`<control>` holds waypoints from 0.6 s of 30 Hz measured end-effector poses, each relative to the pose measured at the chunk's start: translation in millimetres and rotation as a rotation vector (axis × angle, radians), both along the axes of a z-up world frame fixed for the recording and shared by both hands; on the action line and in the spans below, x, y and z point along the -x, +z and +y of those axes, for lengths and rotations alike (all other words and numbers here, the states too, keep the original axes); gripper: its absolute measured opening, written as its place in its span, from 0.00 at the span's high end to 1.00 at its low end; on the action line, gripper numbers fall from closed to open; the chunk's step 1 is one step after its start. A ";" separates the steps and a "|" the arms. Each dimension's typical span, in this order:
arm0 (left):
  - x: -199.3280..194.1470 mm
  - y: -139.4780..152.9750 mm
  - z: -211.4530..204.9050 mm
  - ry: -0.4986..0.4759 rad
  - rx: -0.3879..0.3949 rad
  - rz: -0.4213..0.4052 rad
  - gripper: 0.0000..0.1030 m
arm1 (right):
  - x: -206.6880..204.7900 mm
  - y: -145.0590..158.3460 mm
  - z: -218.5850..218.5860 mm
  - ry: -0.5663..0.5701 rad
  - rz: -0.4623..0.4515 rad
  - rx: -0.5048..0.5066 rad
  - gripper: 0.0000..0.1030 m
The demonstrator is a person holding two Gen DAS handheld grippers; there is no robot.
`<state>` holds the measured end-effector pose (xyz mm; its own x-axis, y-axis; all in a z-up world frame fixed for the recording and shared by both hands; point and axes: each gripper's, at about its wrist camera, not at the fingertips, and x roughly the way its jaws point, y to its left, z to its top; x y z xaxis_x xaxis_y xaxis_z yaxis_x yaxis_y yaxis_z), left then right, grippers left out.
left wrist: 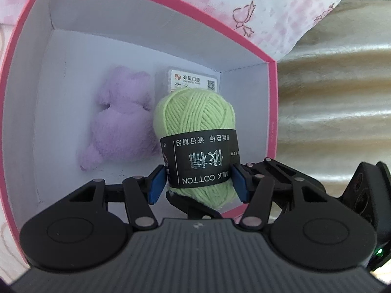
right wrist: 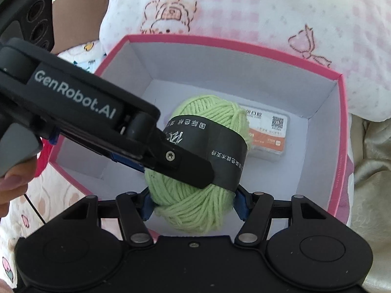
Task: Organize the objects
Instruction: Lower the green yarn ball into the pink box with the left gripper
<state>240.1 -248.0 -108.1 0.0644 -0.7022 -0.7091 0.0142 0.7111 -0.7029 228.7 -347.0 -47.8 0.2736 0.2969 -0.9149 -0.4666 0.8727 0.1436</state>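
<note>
Both tongs, left (left wrist: 198, 183) and right (right wrist: 193, 205), clamp your yarn ball (left wrist: 195, 117), long axis pointing down into the box (left wrist: 272, 112), above its near-right corner.

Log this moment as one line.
yarn: held by both grippers | over: pink box | inside: purple plush, small case

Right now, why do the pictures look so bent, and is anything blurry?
Left wrist view: fisheye bows the box rim; yarn sharp, plush soft and washed out. Right wrist view: same bowing; yarn label crisp, fingertip at the edge blurred.
</note>
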 end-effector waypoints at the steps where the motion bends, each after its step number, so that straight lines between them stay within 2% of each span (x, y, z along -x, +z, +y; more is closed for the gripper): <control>1: 0.6 -1.2 -0.6 0.000 -0.007 0.002 0.45 | 0.0 -1.4 -1.5 0.008 0.012 -0.006 0.35; 5: -0.6 -9.0 -4.8 -0.018 -0.011 0.004 0.43 | -9.3 -11.6 -3.1 0.057 0.050 0.000 0.35; 9: 0.4 -5.8 -9.7 -0.069 -0.030 -0.056 0.39 | -8.4 -13.8 -2.1 0.121 0.058 0.046 0.34; 18: -1.7 7.6 -14.2 -0.140 -0.080 -0.167 0.37 | -4.1 -10.3 -5.1 0.139 0.024 0.153 0.33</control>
